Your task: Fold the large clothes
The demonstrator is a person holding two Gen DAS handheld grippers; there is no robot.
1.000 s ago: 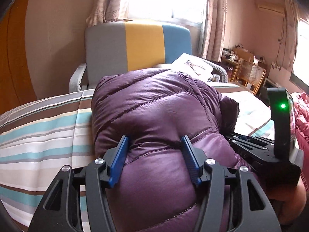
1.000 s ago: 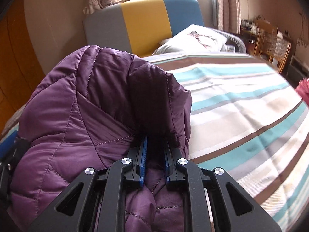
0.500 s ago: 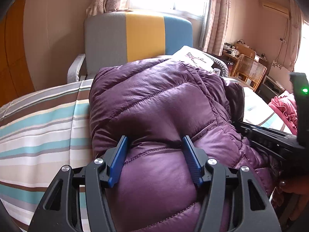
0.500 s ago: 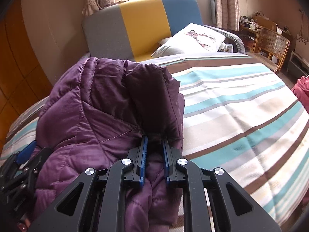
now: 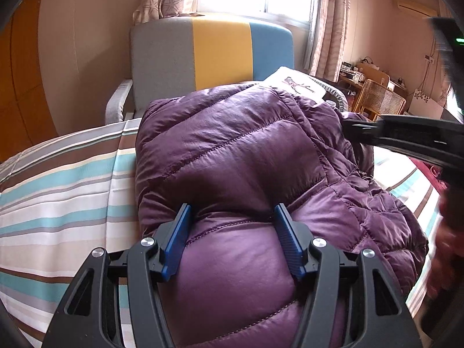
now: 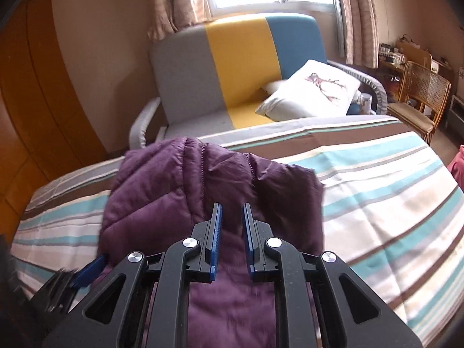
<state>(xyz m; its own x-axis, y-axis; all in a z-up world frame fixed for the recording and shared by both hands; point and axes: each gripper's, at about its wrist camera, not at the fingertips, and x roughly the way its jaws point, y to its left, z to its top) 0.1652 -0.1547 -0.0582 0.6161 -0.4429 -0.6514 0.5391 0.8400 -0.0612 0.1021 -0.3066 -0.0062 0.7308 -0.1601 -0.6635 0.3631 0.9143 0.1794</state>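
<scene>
A purple quilted down jacket (image 5: 232, 156) lies bunched on the striped bed cover (image 5: 58, 191). My left gripper (image 5: 232, 226) is open, its blue pads wide apart over the jacket's puffy near fold. In the right wrist view the jacket (image 6: 179, 191) lies lower and flatter. My right gripper (image 6: 232, 226) stands above it with its jaws a narrow gap apart and nothing visibly pinched between them. The right gripper's black body (image 5: 406, 139) also shows in the left wrist view at the right. The left gripper's blue finger (image 6: 90, 269) shows at the lower left of the right wrist view.
A grey, yellow and blue armchair (image 6: 232, 63) stands behind the bed with a white cushion (image 6: 313, 92) on it. A rattan chair (image 6: 420, 95) and a cluttered desk are at the right. A red garment (image 6: 458, 168) lies at the bed's right edge.
My right gripper has let go of the jacket's dark edge, opened slightly and risen. The jacket has dropped flatter on the bed. The left gripper stays open on the near fold.
</scene>
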